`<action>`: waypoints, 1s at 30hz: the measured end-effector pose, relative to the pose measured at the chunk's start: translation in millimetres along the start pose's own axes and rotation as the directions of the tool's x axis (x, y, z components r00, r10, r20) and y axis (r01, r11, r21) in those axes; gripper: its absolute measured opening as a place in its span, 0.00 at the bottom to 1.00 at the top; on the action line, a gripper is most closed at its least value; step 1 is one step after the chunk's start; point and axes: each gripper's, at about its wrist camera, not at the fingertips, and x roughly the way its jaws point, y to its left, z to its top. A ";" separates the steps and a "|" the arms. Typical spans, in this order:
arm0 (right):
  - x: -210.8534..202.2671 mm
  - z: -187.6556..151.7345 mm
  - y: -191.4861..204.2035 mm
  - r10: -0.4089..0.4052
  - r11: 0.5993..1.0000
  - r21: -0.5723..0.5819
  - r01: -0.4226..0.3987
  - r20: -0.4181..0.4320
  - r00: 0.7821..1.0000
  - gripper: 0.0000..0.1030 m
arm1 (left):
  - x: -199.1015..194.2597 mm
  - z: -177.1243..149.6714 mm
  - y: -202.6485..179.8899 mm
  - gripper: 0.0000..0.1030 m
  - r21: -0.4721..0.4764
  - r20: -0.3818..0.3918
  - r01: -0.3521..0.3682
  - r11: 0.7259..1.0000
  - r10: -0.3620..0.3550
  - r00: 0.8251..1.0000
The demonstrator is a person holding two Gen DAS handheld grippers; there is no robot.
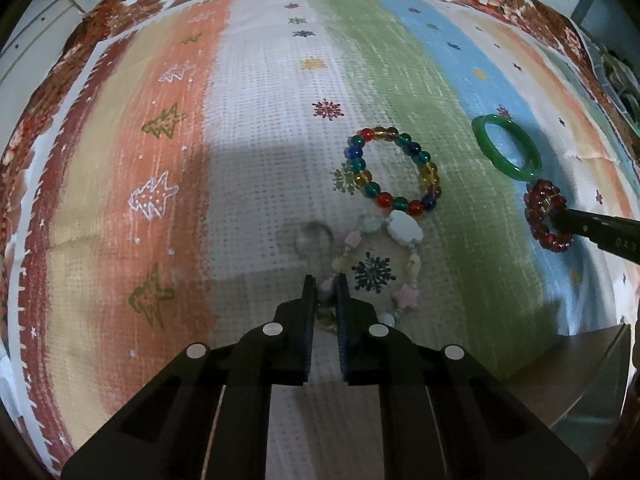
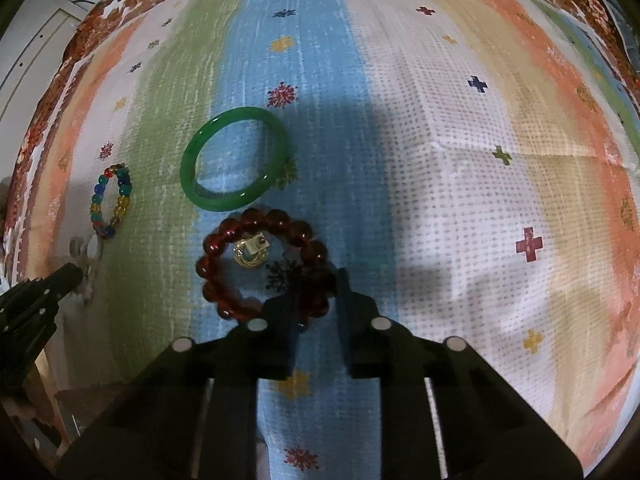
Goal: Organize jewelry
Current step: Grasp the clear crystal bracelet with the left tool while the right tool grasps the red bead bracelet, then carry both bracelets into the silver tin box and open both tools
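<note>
Dark-red bead bracelet [image 2: 266,264], centre-left of right view: right tongs [image 2: 318,280] apparently pinch its near-right arc. Left tongs [image 1: 325,286], lower centre of left view, pinch the pastel charm bracelet [image 1: 376,264].

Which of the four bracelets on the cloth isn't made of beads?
The green bangle: one smooth solid ring, lying flat on the blue stripe. The multicoloured bracelet, dark red bracelet and pastel charm bracelet are all beaded.

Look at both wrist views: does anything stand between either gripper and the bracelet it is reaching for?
Nothing visible does. The left gripper has its jaws shut on the pastel charm bracelet; the right gripper has its jaws shut on the dark red bead bracelet.
</note>
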 end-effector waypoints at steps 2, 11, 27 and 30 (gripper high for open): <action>-3.8 -2.3 -3.0 0.012 1.000 0.003 -0.012 0.001 1.000 0.15 | -2.3 -0.2 0.7 0.09 -0.004 0.001 0.007 1.000 -0.007 1.000; -30.3 -7.1 5.4 0.074 0.997 -0.011 -0.074 0.032 0.997 0.15 | -26.9 1.6 -0.3 0.09 -0.024 0.054 0.053 0.998 -0.052 0.997; -66.1 -19.7 29.6 0.109 0.991 -0.081 -0.102 0.092 0.990 0.15 | -70.0 1.9 -18.9 0.09 0.003 0.141 0.120 0.993 -0.119 0.983; -74.5 -21.7 32.9 0.109 0.990 -0.098 -0.099 0.109 0.988 0.15 | -75.5 2.0 -20.4 0.09 0.001 0.150 0.134 0.991 -0.132 0.980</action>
